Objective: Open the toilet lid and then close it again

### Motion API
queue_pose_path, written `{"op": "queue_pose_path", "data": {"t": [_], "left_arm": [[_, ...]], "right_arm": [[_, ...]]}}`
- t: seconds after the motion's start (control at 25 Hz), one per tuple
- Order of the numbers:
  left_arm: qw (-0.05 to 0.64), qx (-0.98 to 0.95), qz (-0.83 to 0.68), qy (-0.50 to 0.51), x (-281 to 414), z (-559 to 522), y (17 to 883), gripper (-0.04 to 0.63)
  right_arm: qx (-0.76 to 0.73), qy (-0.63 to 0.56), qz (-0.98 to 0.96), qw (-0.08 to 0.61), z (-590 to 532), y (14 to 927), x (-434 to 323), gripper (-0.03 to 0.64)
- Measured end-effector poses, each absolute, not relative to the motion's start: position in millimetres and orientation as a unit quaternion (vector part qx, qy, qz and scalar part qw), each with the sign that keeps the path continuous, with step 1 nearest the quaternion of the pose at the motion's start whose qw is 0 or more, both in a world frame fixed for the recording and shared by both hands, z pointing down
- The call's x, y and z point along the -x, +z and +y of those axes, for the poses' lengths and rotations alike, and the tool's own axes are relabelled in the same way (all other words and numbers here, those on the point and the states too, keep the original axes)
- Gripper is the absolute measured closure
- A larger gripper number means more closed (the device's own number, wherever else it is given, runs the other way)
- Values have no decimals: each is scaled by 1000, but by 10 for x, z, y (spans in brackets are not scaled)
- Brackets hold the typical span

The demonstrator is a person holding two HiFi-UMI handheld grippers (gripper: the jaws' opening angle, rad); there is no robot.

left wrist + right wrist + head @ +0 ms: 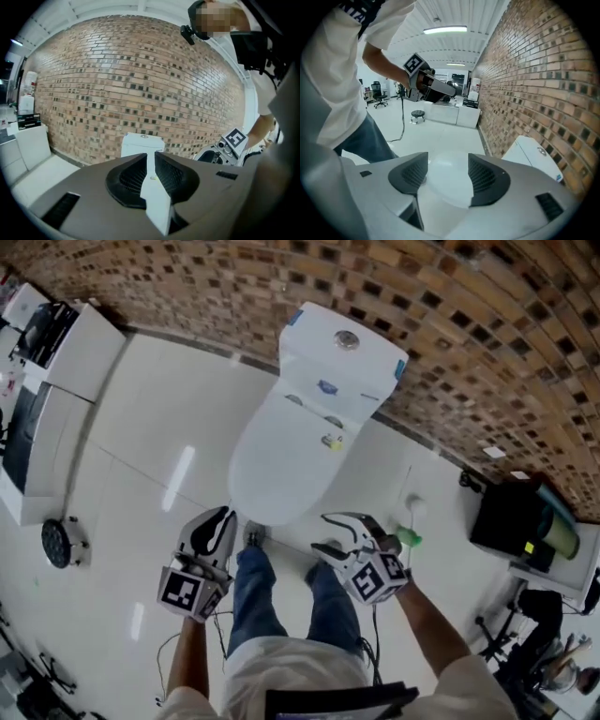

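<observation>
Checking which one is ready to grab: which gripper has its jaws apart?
The right gripper; its jaws stand apart, while the left gripper's are closed together.

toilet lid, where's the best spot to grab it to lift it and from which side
Take the toilet lid by its rounded front rim, coming from the front where the open right gripper is. It lies flat and closed, hinged at the tank, so the front edge likely swings up easiest.
</observation>
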State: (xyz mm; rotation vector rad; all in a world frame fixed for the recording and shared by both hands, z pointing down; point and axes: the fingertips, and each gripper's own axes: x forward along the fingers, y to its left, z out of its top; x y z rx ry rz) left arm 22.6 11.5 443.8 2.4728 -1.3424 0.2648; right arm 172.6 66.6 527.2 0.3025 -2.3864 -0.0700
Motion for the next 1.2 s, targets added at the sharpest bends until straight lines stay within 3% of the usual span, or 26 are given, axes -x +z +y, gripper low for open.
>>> {"op": "queue_pose_path", "data": {"t": [0.28, 0.4, 0.56, 0.72, 0.8, 1.2], "left_arm": [[213, -842, -484, 106, 33, 641, 5188, 551], [217, -848, -473, 101, 274, 759, 5430, 551], [170, -877, -432, 123, 594, 791, 5739, 551], [125, -912, -354, 166, 690, 881, 6108, 551], [121, -919, -330, 179, 706, 900, 6324, 551], [176, -900, -383, 108, 680, 913, 6812, 551]], "right_arm": [[-153, -18, -924, 351, 943, 5842, -1423, 348], [-169, -26, -908, 383, 1088, 6232, -1228, 348], [-148, -57, -868, 471, 1171, 7111, -984, 297], [-143, -82, -838, 521, 1061, 7797, -780, 230], [-127, -112, -826, 538, 979, 8027, -700, 229], [-76, -199, -812, 543, 844, 8420, -632, 213]]}}
